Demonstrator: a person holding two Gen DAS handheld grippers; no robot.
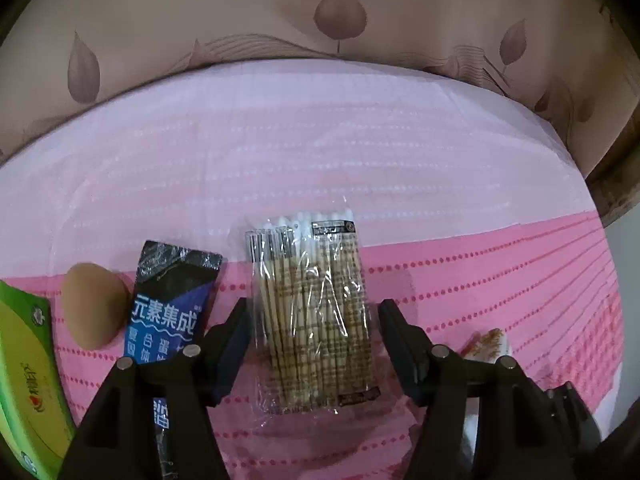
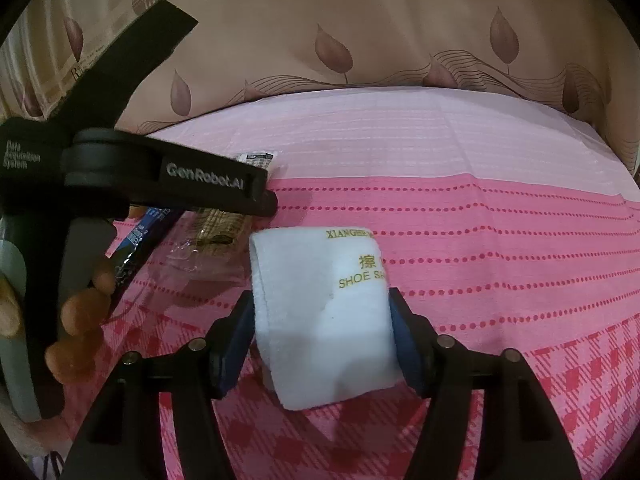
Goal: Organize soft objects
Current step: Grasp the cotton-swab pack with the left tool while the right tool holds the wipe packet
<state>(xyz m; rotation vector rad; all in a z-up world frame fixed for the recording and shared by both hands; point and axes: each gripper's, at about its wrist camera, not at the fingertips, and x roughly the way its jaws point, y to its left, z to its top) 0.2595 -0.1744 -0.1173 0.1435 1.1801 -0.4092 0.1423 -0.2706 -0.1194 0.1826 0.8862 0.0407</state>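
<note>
In the left wrist view, my left gripper (image 1: 314, 344) is open around a clear packet of cotton swabs (image 1: 312, 312) lying on the pink cloth (image 1: 500, 280); its fingers stand beside the packet on each side. In the right wrist view, my right gripper (image 2: 322, 344) straddles a white folded shoe-shine cloth (image 2: 324, 312) with gold lettering; the blue pads (image 2: 404, 344) touch its sides. The left gripper's body (image 2: 168, 184) shows at the left of the right wrist view, over the swab packet (image 2: 220, 228).
A blue-black sachet (image 1: 168, 308), a tan makeup sponge (image 1: 94, 312) and a green-yellow box (image 1: 28, 384) lie to the left. A small orange-white wrapper (image 1: 488, 344) lies to the right. A leaf-patterned beige surface (image 1: 320, 12) rises behind the pale pink sheet (image 1: 280, 148).
</note>
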